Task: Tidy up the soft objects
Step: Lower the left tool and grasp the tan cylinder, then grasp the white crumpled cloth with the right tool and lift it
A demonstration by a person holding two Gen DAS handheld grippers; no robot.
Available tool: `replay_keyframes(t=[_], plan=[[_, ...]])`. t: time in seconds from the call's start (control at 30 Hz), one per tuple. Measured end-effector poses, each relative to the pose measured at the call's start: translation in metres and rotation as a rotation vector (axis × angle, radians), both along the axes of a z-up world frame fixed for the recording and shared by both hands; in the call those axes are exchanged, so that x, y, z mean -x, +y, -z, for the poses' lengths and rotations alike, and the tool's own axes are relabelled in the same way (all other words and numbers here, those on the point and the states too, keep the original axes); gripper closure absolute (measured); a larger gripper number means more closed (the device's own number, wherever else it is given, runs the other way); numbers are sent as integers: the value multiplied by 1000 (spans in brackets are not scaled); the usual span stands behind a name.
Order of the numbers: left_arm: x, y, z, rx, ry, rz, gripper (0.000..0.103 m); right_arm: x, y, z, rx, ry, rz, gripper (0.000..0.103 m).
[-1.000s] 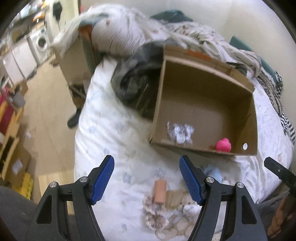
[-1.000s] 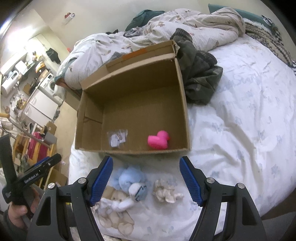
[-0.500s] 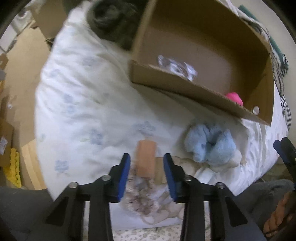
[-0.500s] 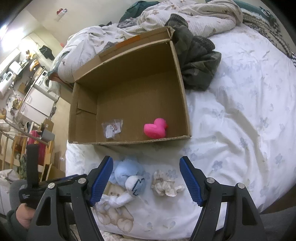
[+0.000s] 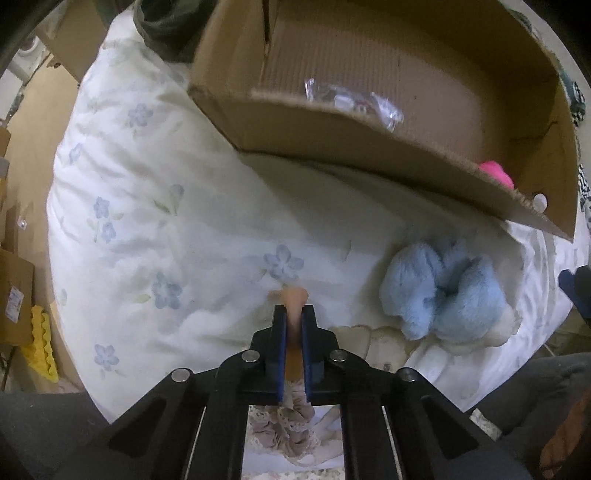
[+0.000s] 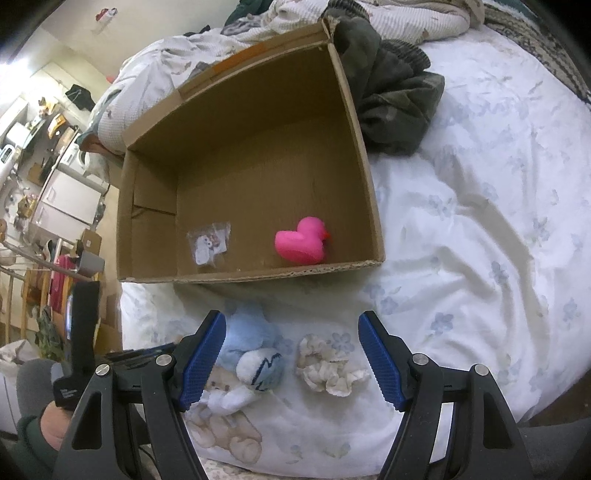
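My left gripper (image 5: 293,314) is shut on a small peach-coloured soft piece (image 5: 294,300) low over the floral bedspread (image 5: 155,206), with a frilly beige fabric (image 5: 291,424) hanging under it. A light blue plush toy (image 5: 443,295) lies to its right, in front of the open cardboard box (image 5: 332,125). The box holds a pink duck (image 6: 303,242) and a small clear bag (image 6: 209,242). My right gripper (image 6: 291,358) is open above the blue plush (image 6: 255,354) and a cream scrunchie (image 6: 327,369).
A dark green garment (image 6: 391,92) lies by the box's far right corner, and rumpled bedding (image 6: 388,14) lies behind it. The left gripper's handle (image 6: 79,343) shows at left in the right wrist view. The bed's left edge drops to the floor (image 5: 33,122).
My left gripper has dropped toward the bed and closed on the peach piece. My right gripper has stayed open and edged closer to the toys.
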State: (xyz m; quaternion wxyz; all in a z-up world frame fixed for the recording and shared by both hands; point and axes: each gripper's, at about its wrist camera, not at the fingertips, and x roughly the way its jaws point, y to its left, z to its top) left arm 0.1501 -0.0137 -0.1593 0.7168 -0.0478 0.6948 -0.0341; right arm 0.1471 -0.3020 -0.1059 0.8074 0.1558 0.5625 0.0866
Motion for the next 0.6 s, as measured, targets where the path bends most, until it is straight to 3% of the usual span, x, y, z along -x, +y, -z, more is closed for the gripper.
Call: replay_keyframes(t=[0.27,0.47,0.6], plan=[[8,4,-51,76,-133,-67,97,-3,-8,17,-73,85,25,25],[10,13,-70,94,-202,-87,97,-2,-8,54,-39,263,34,25],[8,16,-74,104,-204,-81,97,-4,2,63,18,295,8,29]])
